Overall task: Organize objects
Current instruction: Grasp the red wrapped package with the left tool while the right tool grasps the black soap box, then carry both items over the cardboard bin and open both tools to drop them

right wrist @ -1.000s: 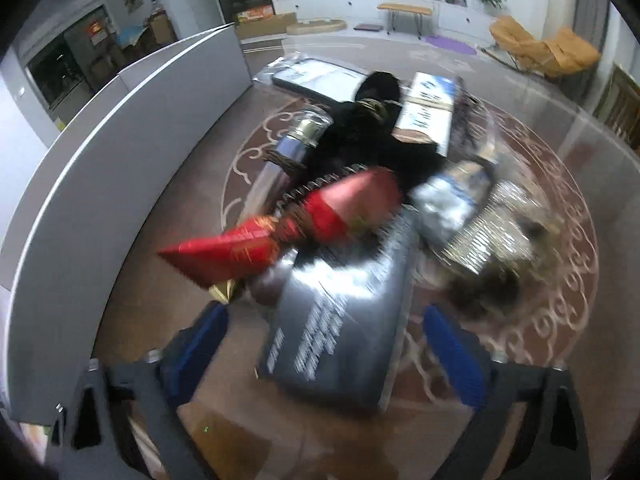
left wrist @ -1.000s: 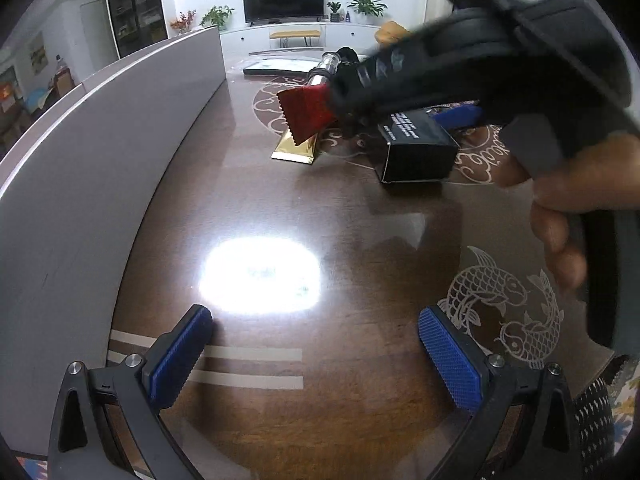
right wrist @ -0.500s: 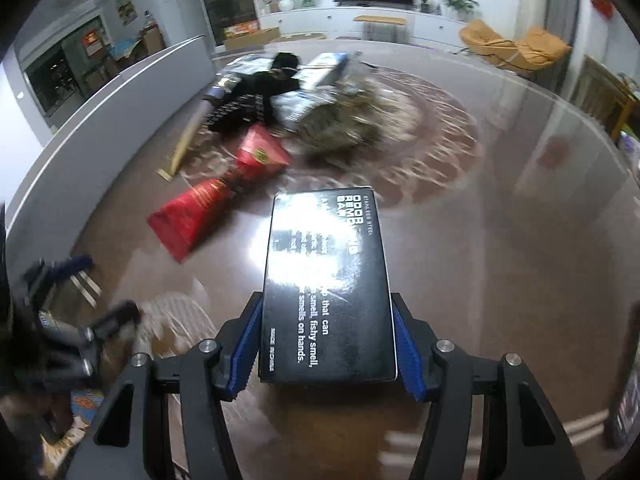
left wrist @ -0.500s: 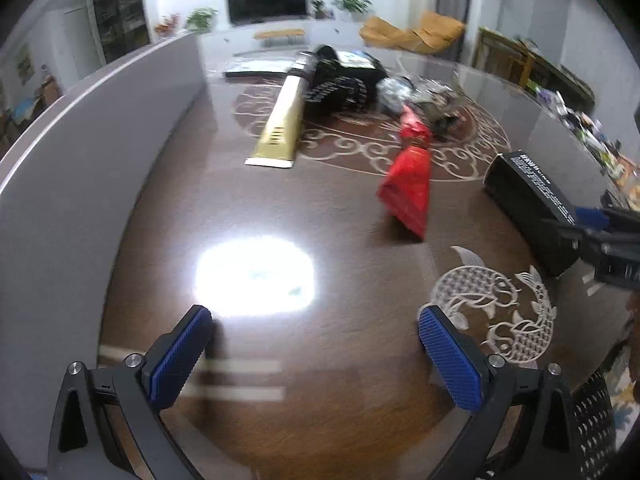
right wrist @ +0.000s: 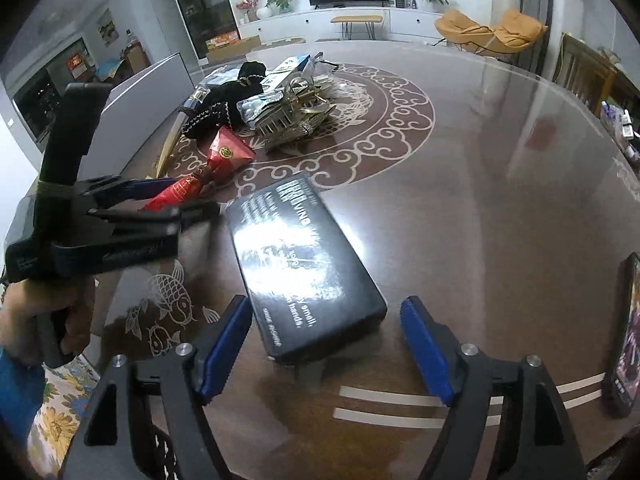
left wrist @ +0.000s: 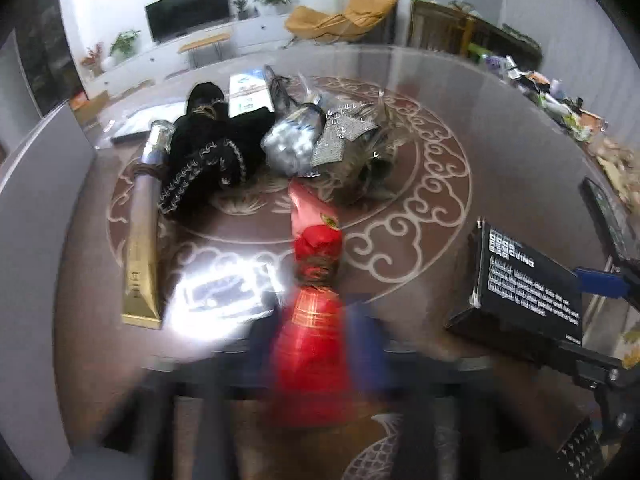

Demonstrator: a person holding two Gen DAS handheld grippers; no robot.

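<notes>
The left gripper [left wrist: 320, 344] is seen pressed together on the wide lower end of the red foil packet [left wrist: 314, 320], its jaws having just been closing with the packet between them; that view is blurred, so the exact contact cannot be read. From the right wrist view the same gripper [right wrist: 200, 204] is shown closed over the packet's flared tail. The packet is judged light, crinkly and soft: the foil will crush rather than resist, and the narrow tied waist is likely the firmest place to be taken. Slipping is a risk if only loose foil is pinched.

The right gripper [right wrist: 324, 344] is spread, its jaws having just been opening, and the near end of the black box [right wrist: 300, 260] lies between the pads without being pressed. The box rests flat on the glossy brown surface [right wrist: 500, 200], near its front edge. It is judged stiff, fairly light and smooth-sided, best held across its short width.

Further out, a heap is left at the patterned centre: a black embroidered pouch [left wrist: 212, 156], a long gold box [left wrist: 142, 264] beside it and silvery packets [left wrist: 296, 140].
</notes>
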